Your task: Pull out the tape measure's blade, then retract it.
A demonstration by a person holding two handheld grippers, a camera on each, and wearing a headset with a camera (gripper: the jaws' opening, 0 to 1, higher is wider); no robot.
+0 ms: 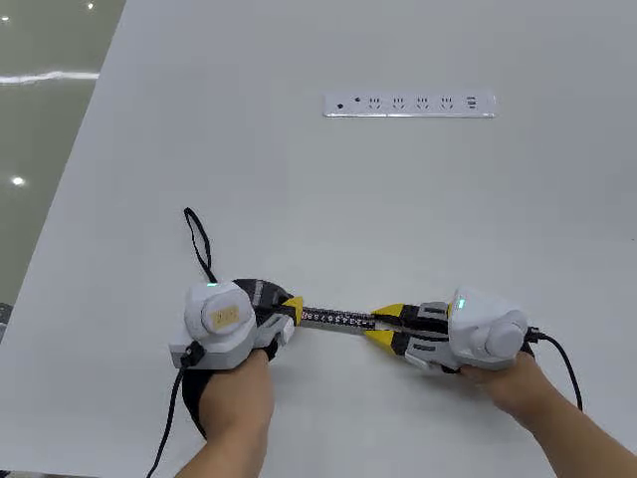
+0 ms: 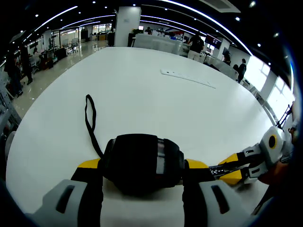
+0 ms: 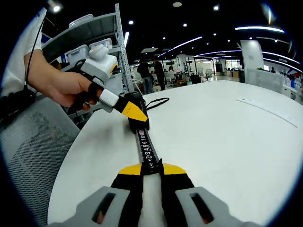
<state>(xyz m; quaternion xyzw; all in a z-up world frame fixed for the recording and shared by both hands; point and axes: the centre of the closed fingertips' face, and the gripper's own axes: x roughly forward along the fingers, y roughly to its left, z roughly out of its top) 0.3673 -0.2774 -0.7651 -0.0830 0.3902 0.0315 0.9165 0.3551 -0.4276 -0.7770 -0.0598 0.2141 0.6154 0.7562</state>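
Partly done, I judge. From the head view, a short length of blade [image 1: 338, 319] bridges my two grippers low over the white table [image 1: 398, 199]; retraction is still to come. In the left gripper view, my left gripper [image 2: 142, 165] is clamped around the black tape measure case [image 2: 137, 153]. In the right gripper view, my right gripper [image 3: 151, 169] pinches the blade's end, held level and pointing at the case.

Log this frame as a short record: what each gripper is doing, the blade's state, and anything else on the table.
left gripper: shut on tape measure case
right gripper: shut on blade, near its end
blade state: partly pulled out, stretched between the two grippers
strap: black loop lying on the table beyond the case
other: power strip on the far side, apart from the work
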